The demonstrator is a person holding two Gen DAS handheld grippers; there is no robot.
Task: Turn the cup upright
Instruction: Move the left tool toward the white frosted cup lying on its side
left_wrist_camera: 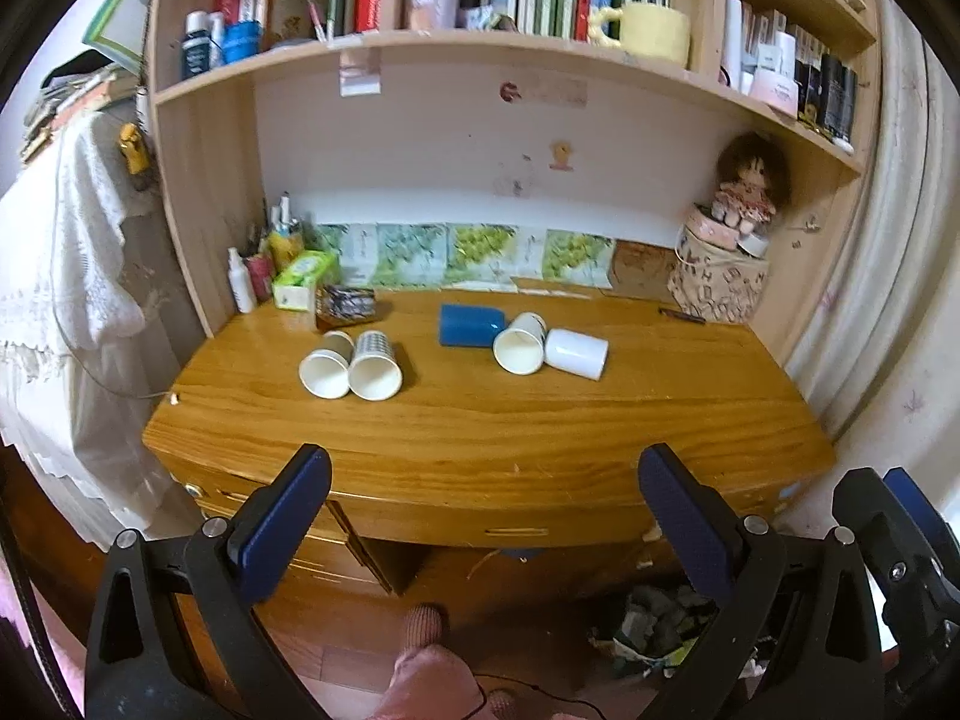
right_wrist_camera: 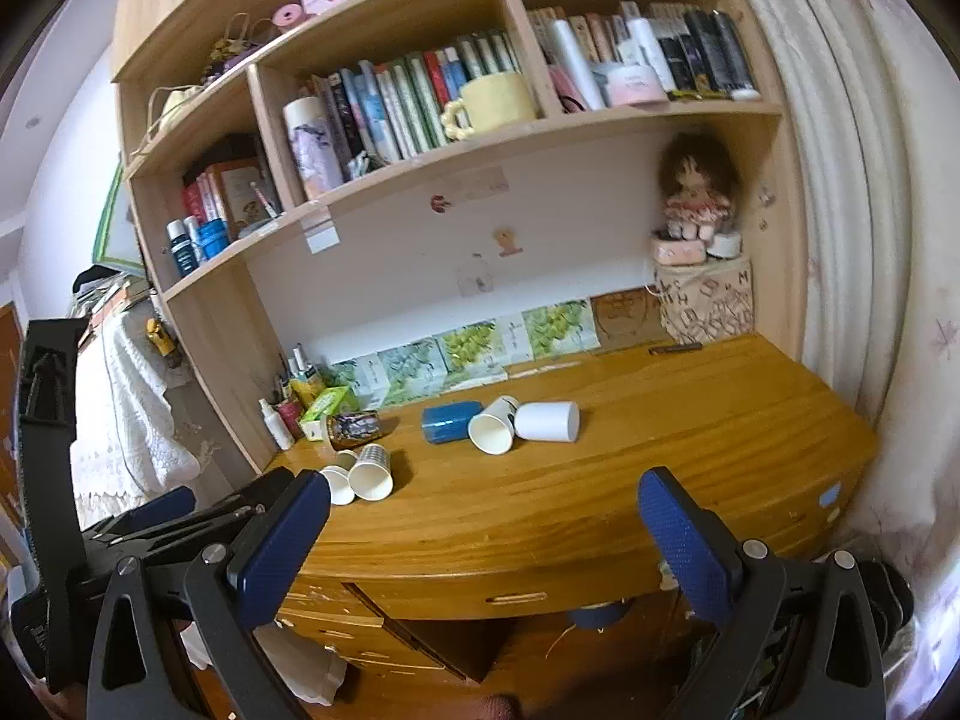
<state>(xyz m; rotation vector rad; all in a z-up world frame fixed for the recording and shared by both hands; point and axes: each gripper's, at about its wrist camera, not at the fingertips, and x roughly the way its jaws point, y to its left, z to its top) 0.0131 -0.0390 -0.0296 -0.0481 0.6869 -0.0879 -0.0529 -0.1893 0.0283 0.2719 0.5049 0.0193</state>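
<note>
- Wooden desk (left_wrist_camera: pixel 480 420) is seen from the left wrist camera; five cups are lying on their sides on it, none upright yet.
- Left pair — two paper cups touching side by side, plain paper cup (left_wrist_camera: pixel 326 365) and dotted paper cup (left_wrist_camera: pixel 375 365), mouths turned toward the camera, long axes running front to back.
- Right trio — blue cup (left_wrist_camera: pixel 470 326) lying roughly left-right, middle paper cup (left_wrist_camera: pixel 519 342) mouth toward the camera and wedged between it and the white cup (left_wrist_camera: pixel 576 351), which lies across with its base toward the right.
- Left gripper (left_wrist_camera: pixel 485 489) is held off the desk's front edge, jaws spread wide, nothing between them; all cups lie ahead and well apart from the pads.
- Part of the right gripper (left_wrist_camera: pixel 888 546) is seen at the lower right of this view.
- Right wrist view: right gripper (right_wrist_camera: pixel 485 510) also held short of the desk, jaws spread, empty.
- Trio is seen ahead and slightly left of the jaw centre; the white cup (right_wrist_camera: pixel 547 421) is the outermost on the right side, so the right gripper is judged nearer to it.
- Left pair (right_wrist_camera: pixel 360 477) sits just past the left pad in this view — judged the left gripper's job.
</note>
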